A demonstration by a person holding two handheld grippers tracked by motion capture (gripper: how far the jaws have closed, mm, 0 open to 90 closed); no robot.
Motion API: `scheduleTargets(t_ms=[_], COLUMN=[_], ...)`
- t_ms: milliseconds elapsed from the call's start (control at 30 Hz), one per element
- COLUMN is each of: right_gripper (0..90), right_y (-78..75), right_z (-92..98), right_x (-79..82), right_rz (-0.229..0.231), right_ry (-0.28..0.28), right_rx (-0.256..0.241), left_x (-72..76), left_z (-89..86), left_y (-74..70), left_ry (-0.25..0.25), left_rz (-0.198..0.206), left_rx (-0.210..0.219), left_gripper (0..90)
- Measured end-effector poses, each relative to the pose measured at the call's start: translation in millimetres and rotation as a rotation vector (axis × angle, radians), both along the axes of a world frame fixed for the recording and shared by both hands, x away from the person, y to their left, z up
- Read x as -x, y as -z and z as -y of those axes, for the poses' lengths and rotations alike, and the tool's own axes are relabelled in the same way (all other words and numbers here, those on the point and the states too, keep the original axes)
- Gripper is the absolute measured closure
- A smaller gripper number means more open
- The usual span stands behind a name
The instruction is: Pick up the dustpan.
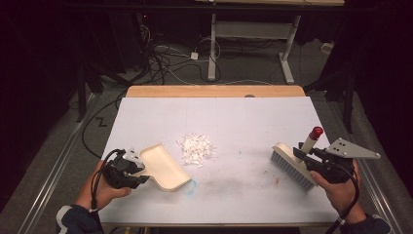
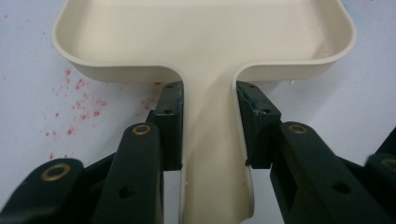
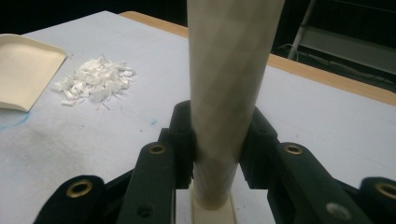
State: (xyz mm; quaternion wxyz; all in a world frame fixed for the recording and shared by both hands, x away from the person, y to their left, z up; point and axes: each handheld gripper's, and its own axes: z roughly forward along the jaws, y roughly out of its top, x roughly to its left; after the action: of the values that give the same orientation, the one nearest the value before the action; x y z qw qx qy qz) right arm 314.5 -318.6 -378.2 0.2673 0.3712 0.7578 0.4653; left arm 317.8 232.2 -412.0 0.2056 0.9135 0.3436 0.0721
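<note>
A cream dustpan (image 1: 164,168) lies on the white sheet at the table's left, its open edge toward the middle. My left gripper (image 1: 136,171) is shut on its handle (image 2: 212,154), one jaw on each side. A small pile of white shreds (image 1: 196,147) lies just right of the pan, apart from it. At the right, a brush (image 1: 291,165) with pale bristles rests on the sheet, its red-tipped handle (image 1: 311,138) pointing up. My right gripper (image 1: 302,155) is shut on that handle (image 3: 229,70). The pile (image 3: 95,79) and the dustpan (image 3: 23,70) show beyond it.
The white sheet (image 1: 243,117) covers the table, with a wooden strip (image 1: 214,91) along the far edge. Red specks (image 2: 77,112) and a faint blue mark (image 1: 193,184) stain the sheet near the pan. Cables and desk legs (image 1: 212,48) lie on the floor beyond.
</note>
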Motion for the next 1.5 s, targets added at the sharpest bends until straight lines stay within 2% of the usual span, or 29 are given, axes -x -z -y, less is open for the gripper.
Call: scheduleTargets(t_ms=[367,500,700,1200,1400,1500], right_gripper=[71.5,71.5,71.5,71.5,71.5,71.5], right_y=[-0.5,-2.6,-3.0,-2.8,-4.1,-5.0], right_z=[-2.2,-2.3,-7.1,-31.3,-50.3,-59.2], right_x=[-13.7,-19.9,-32.9,-58.8,-73.9,-82.1], right_rz=[0.006,0.017,0.022,0.012,0.021,0.006], right_ry=[0.021,0.022,0.030,0.011,-0.026,-0.025], right_rx=[-0.010,-0.028,-0.024,-0.010,0.008,0.007], left_x=[-0.8,-0.9,-2.0,-4.1,-3.4,-4.0], left_z=[5.1,5.8,5.8,2.8,4.4,3.8], left_y=[2.3,1.6,3.2,6.7,6.2,6.6], left_ry=[0.028,0.030,0.032,0.040,0.047,0.046], left_rz=[-0.002,0.001,-0.004,-0.015,-0.014,-0.018], left_rx=[-0.023,-0.023,-0.017,-0.007,-0.012,-0.005], left_gripper=[62.9,62.9,62.9,62.9,62.9,62.9])
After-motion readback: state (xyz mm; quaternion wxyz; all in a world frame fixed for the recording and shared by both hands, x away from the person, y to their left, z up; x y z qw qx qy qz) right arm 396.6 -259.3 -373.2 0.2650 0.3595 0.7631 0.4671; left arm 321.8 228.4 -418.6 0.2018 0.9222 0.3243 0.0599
